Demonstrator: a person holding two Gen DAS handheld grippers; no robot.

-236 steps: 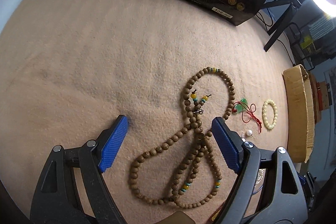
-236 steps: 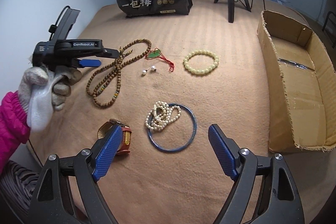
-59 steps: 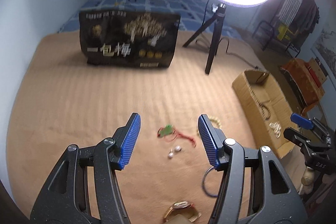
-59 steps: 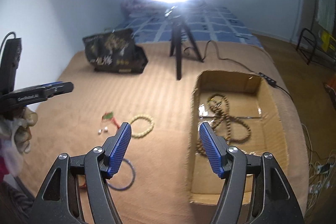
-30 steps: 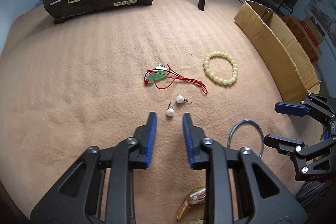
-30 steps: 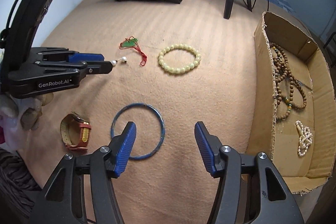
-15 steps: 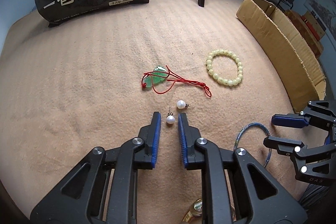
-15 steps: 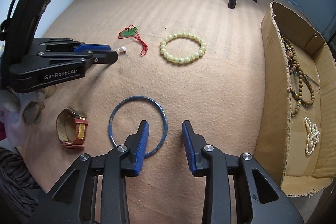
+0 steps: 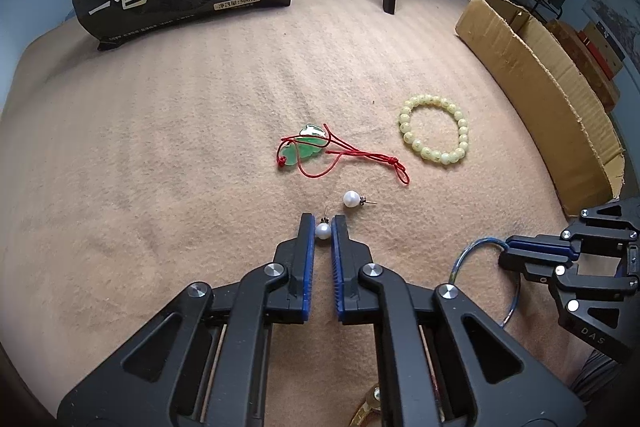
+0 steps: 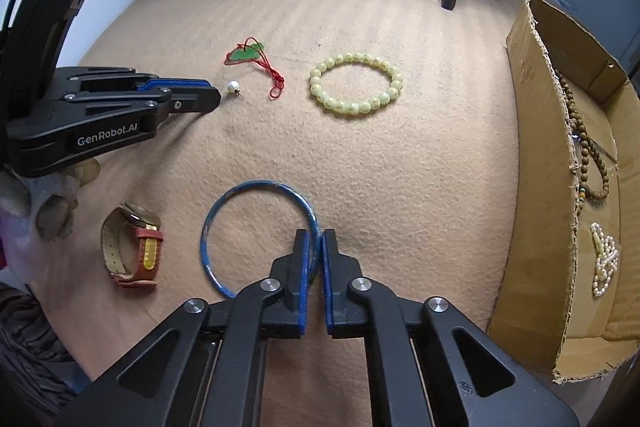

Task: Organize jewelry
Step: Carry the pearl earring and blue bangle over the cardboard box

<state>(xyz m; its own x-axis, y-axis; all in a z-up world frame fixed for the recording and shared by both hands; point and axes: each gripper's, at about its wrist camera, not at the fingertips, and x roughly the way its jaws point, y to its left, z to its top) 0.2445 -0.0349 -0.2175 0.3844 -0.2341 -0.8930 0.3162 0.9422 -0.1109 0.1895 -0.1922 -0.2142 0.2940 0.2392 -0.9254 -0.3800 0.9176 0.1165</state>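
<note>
Both jaws just closed, each on its own piece so 2 go to the box (image 10: 532, 227) at the bed's right edge in one trip. Left gripper (image 9: 323, 227) clamps a pearl earring (image 9: 323, 230) mid-bed; right gripper (image 10: 314, 239) pinches the blue bangle (image 10: 256, 187) rim nr the front edge.

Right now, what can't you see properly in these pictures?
- Watch: left wrist view shows only a gold scrap, cut by the bottom edge.
- Bangle: near rim hidden under the right tongs.
- Box: left wrist view shows its outer wall only, contents hidden.
</note>
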